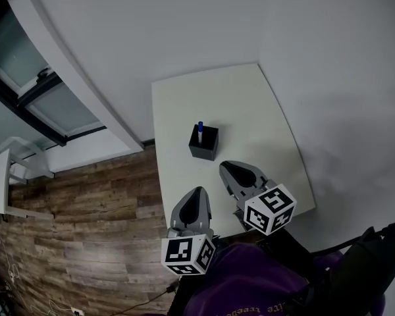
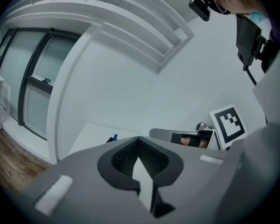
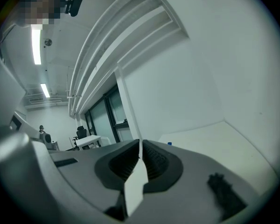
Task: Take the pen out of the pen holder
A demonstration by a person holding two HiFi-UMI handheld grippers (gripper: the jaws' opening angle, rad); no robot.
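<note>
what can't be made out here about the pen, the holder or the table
pen: head view shows only its blue top; the rest sits inside the pen holder.
pen holder: in both gripper views each gripper's own body hides it; only the pen's blue tip peeks over.
pen holder's inside: too small in the head view to tell.
table near edge: covered by the left gripper and right gripper.

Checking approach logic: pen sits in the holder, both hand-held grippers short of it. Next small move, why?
Probably open the right hand-held gripper: its jaws are shut and empty, and it is nearer the pen standing upright in the pen holder.
</note>
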